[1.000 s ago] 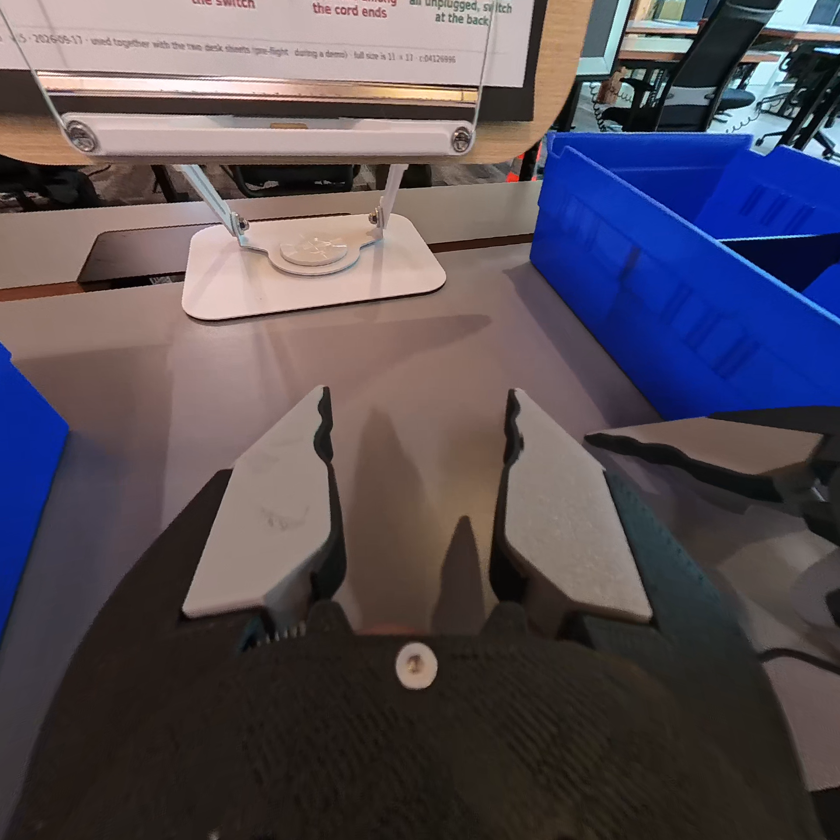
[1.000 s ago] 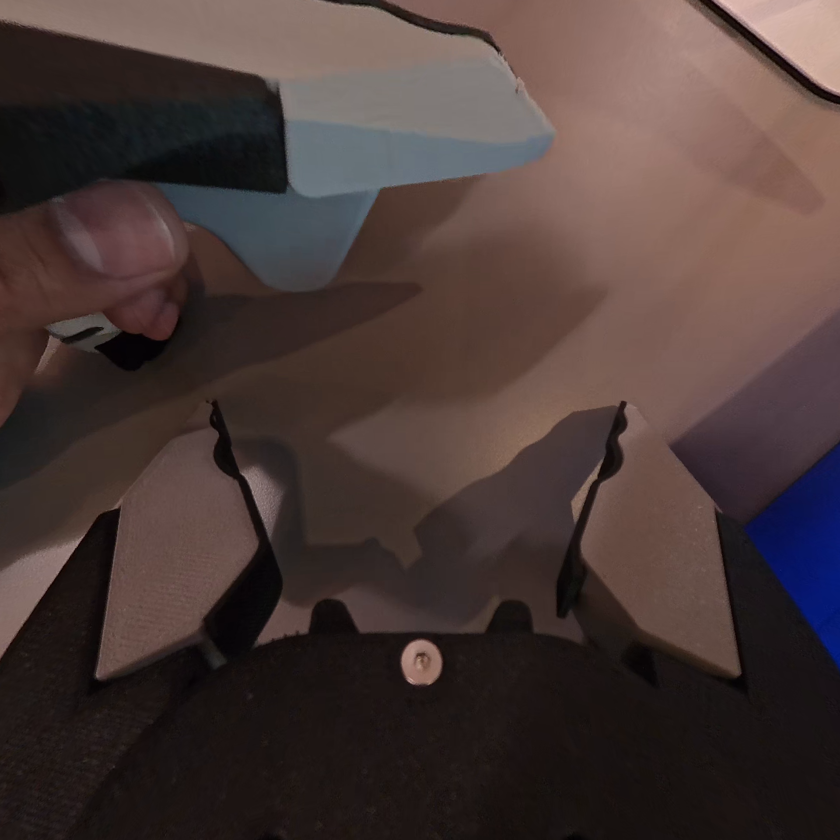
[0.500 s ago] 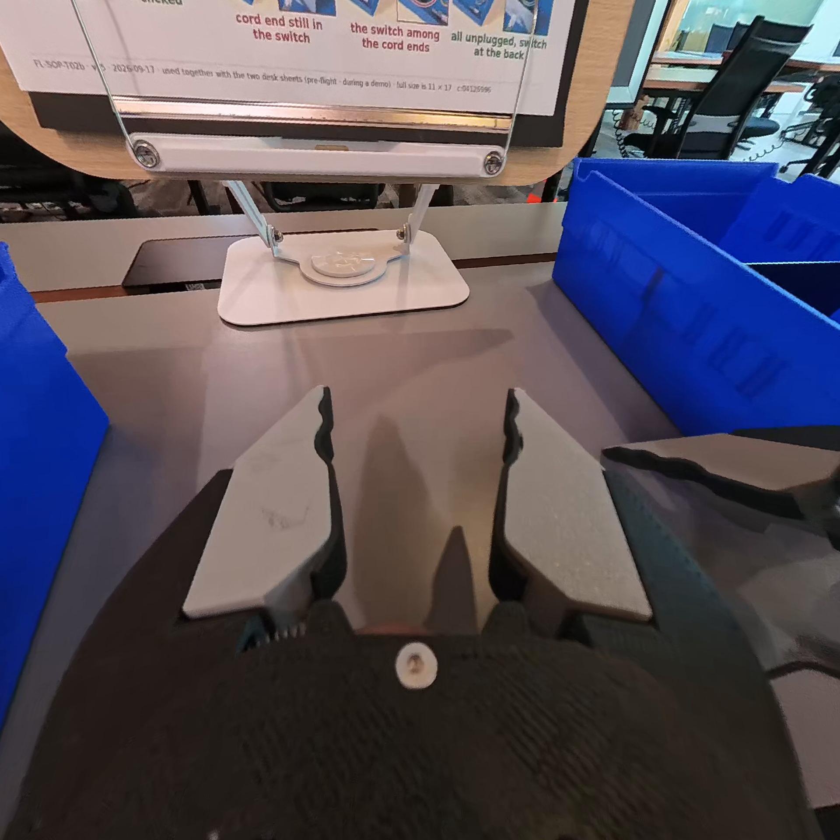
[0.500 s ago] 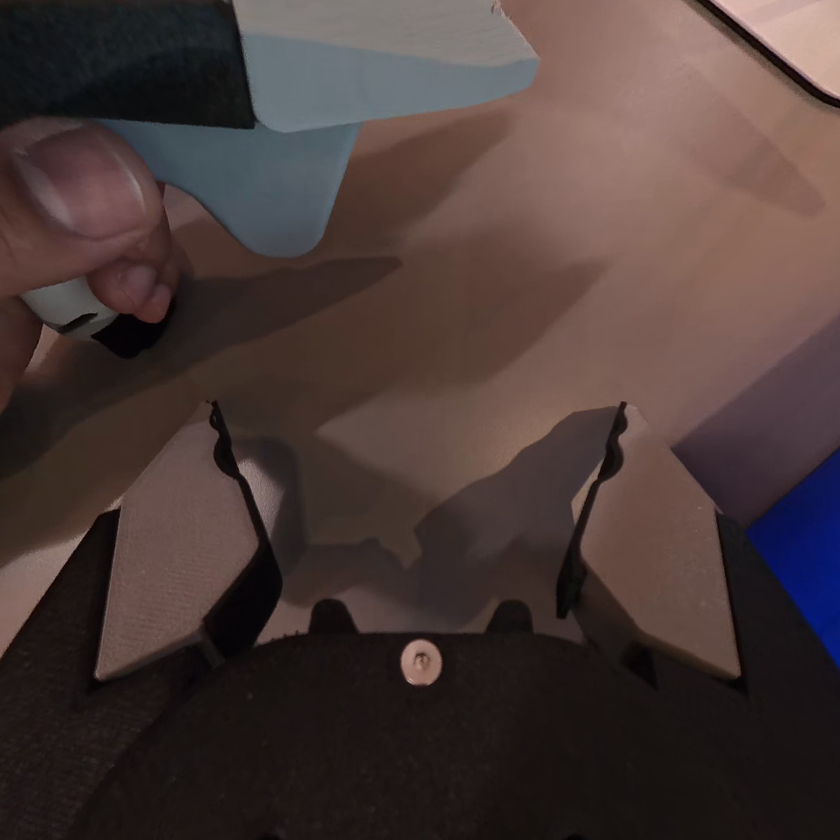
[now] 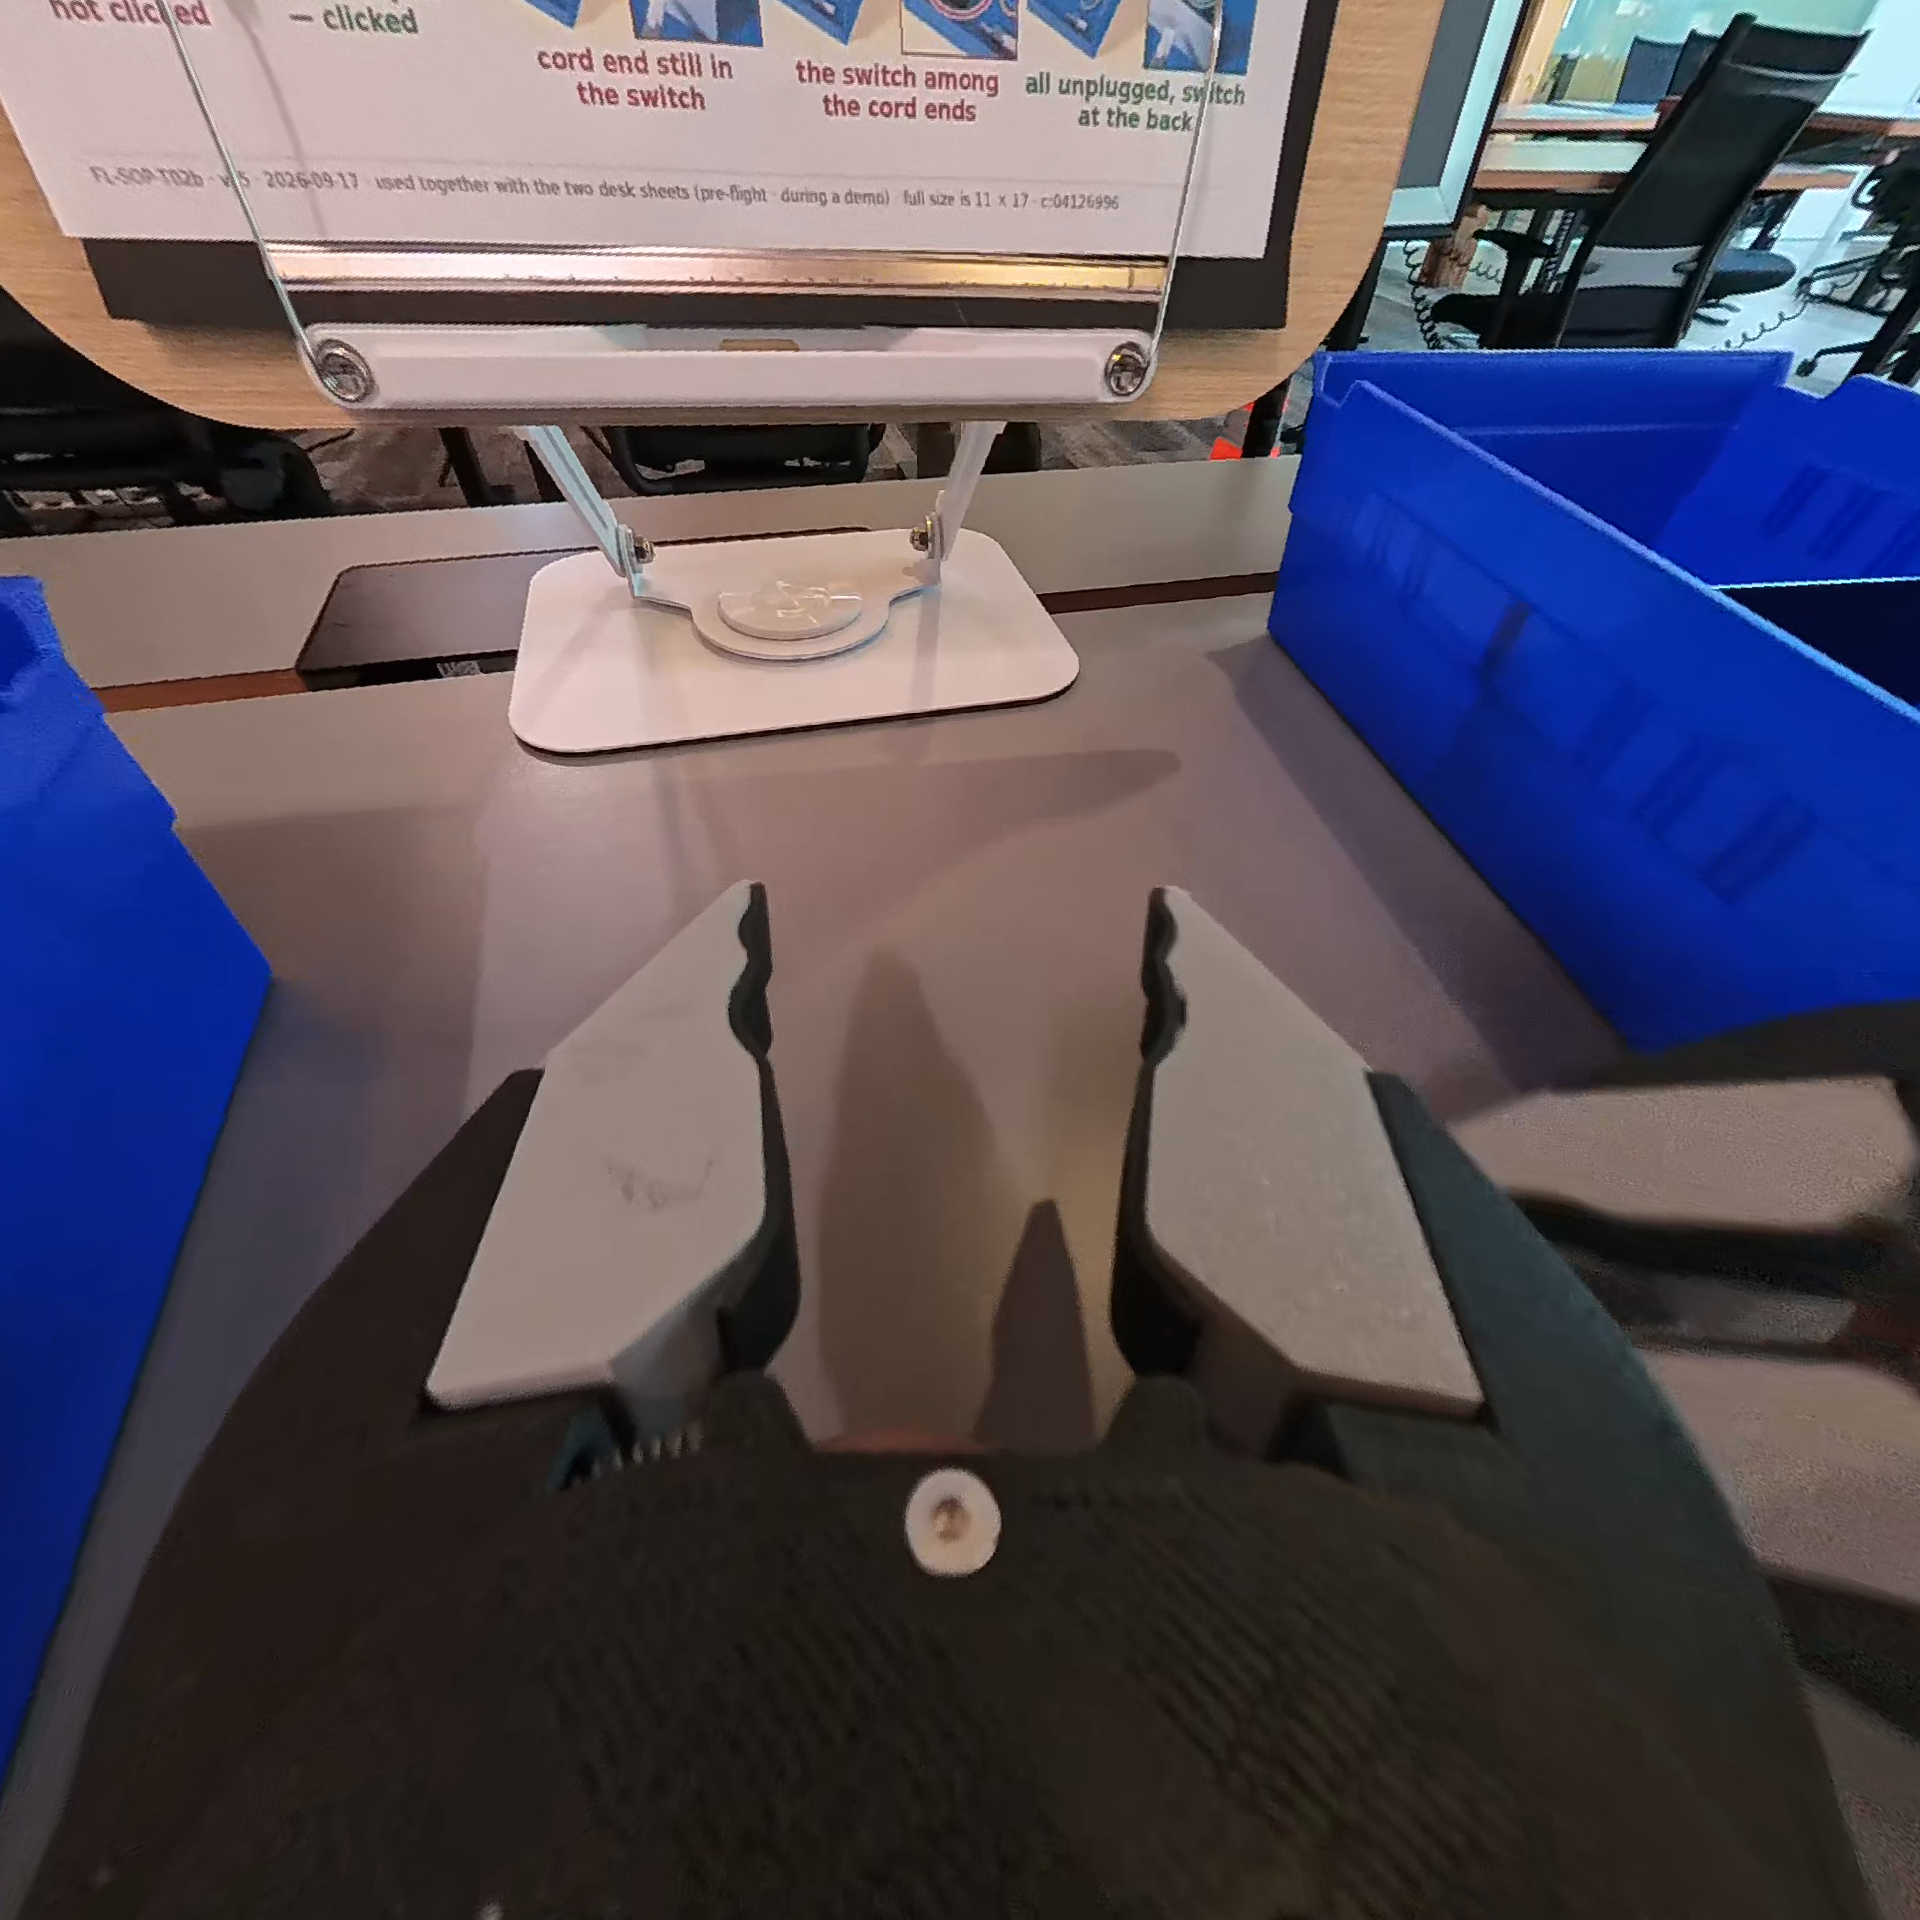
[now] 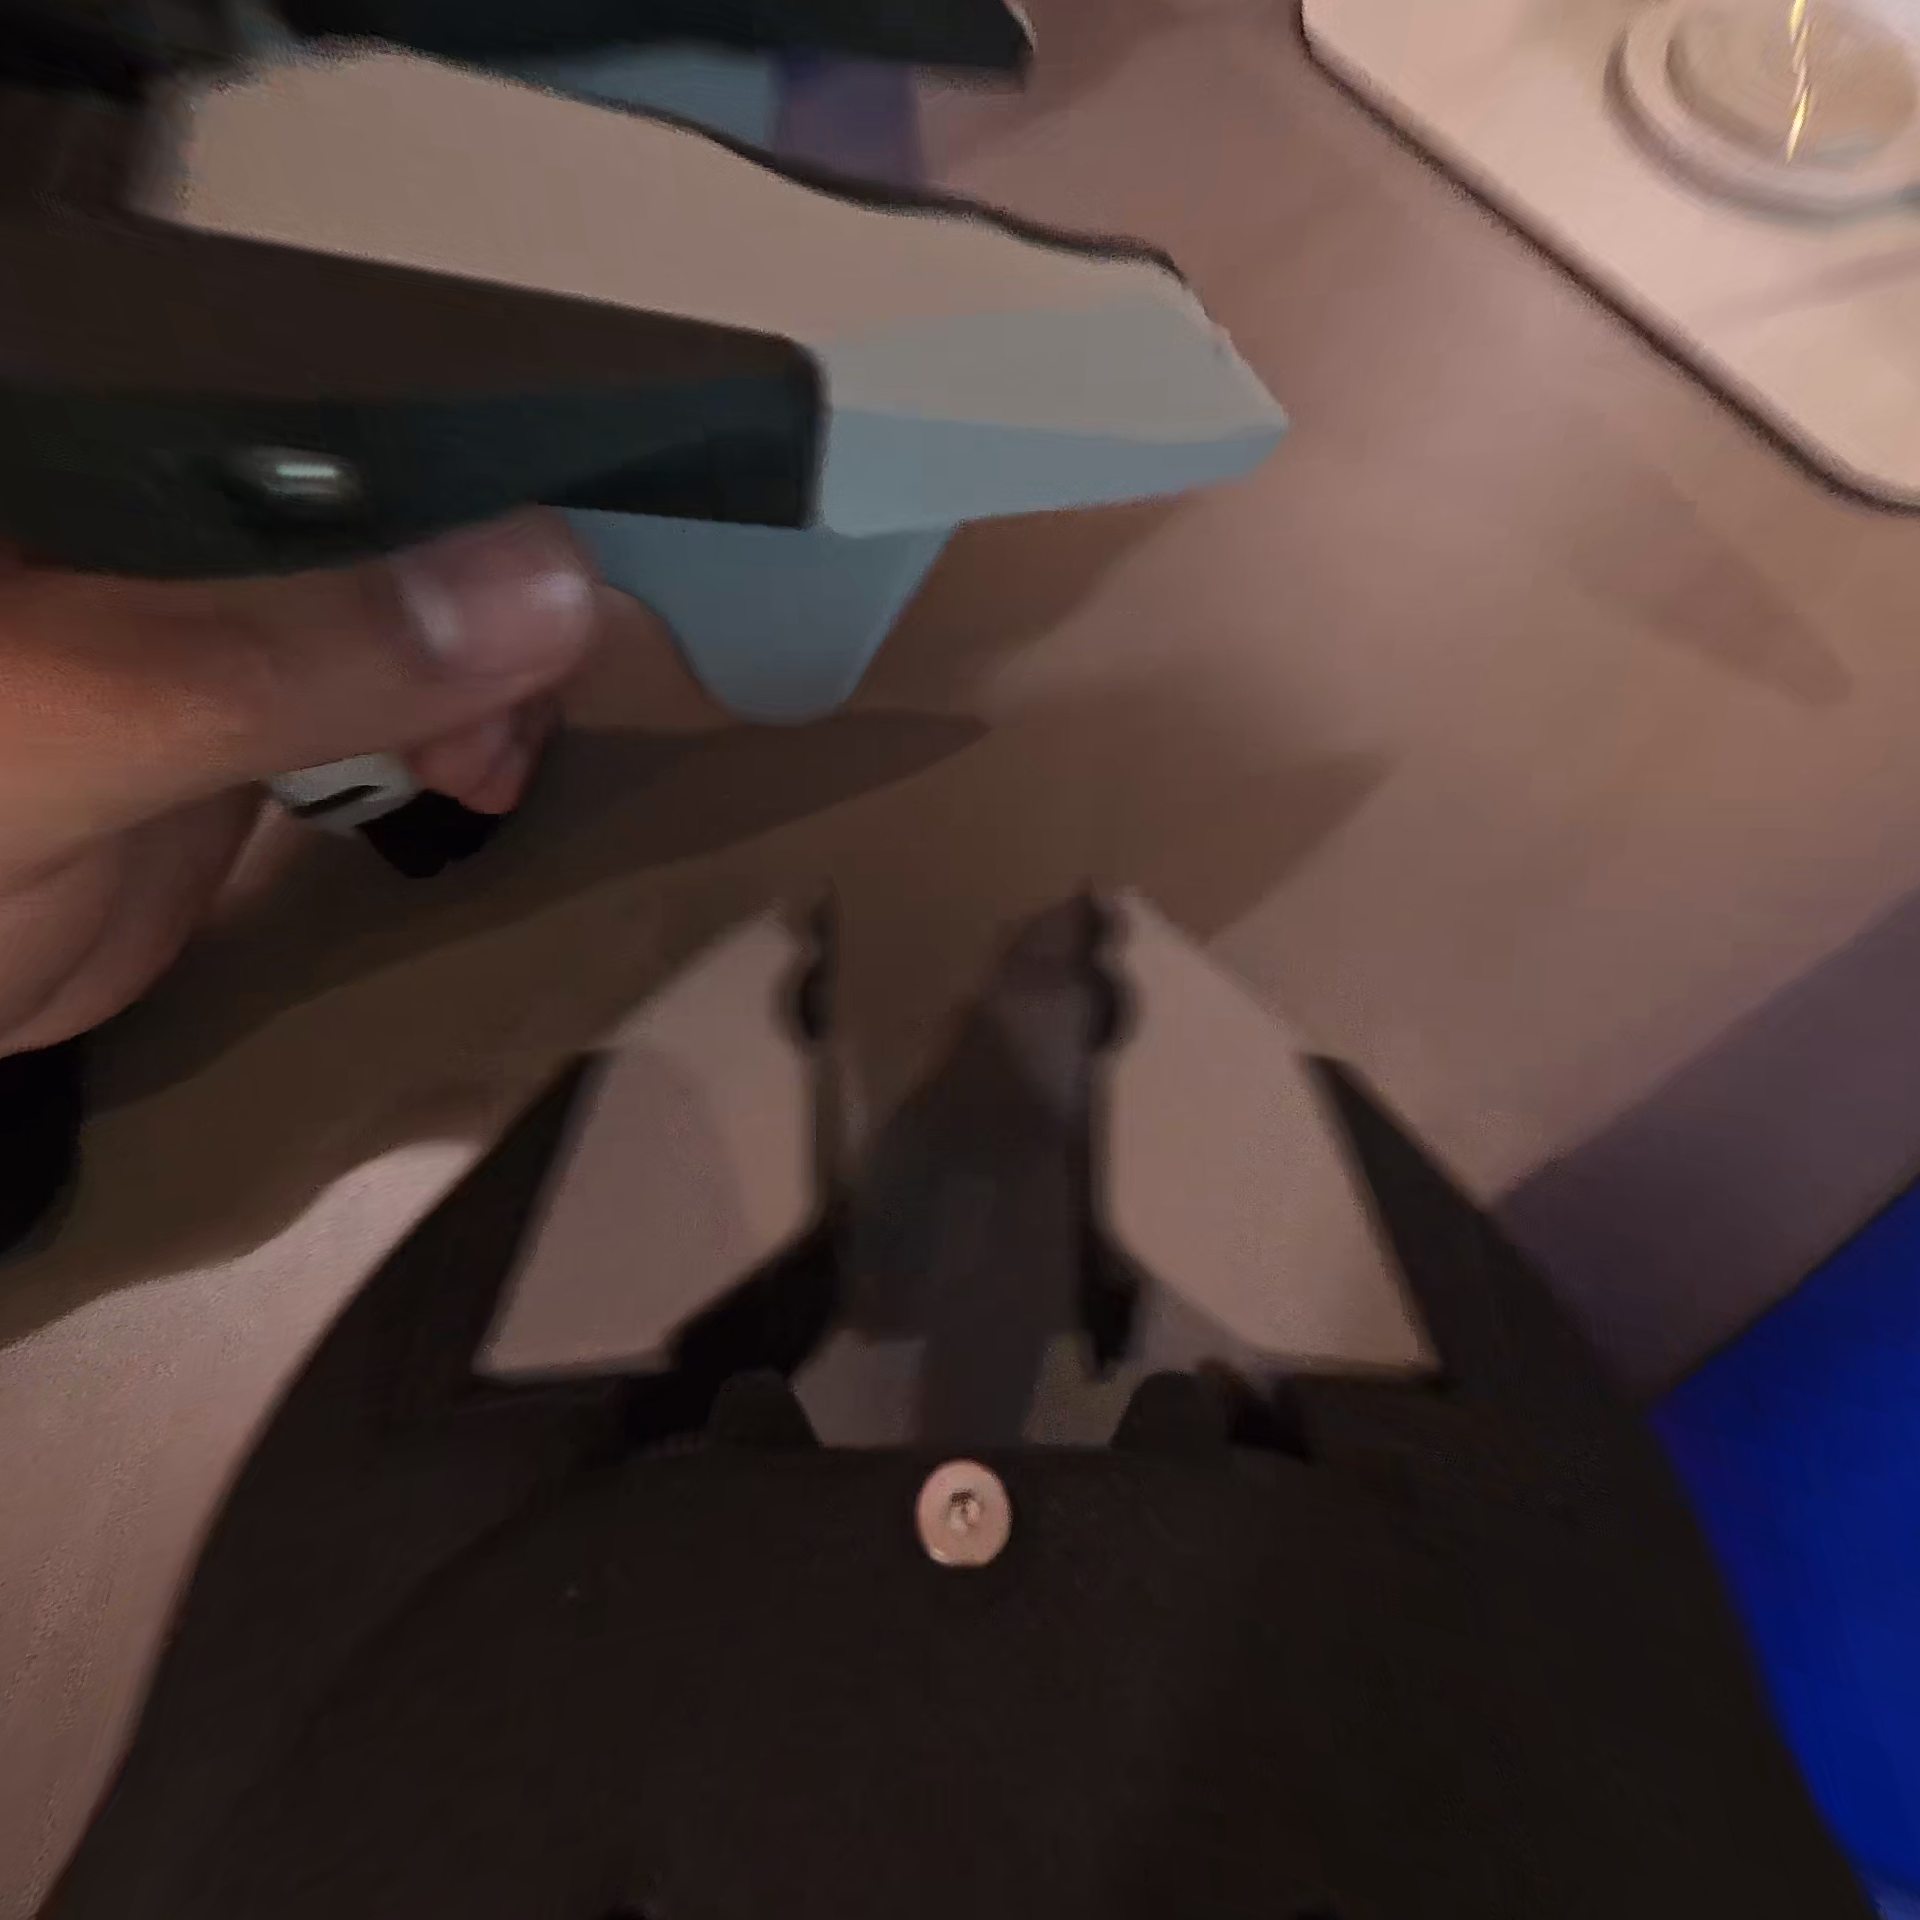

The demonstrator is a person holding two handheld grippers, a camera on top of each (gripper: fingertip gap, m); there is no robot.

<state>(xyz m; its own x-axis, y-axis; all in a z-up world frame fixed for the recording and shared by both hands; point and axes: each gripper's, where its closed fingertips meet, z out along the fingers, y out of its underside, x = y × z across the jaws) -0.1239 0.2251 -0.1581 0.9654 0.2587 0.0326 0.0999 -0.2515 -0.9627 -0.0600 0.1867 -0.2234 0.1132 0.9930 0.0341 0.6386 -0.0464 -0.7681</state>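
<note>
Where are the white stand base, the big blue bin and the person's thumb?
white stand base (image 5: 644, 675): left wrist view, bare front-left part of the plate.
blue bin (image 5: 1579, 748): left wrist view, its near side wall.
thumb (image 6: 488, 608): right wrist view, on the nail.

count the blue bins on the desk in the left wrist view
2 for sure: one bin at the right, one bin cut off at the left edge. Blue walls behind the right one may be more.
</note>
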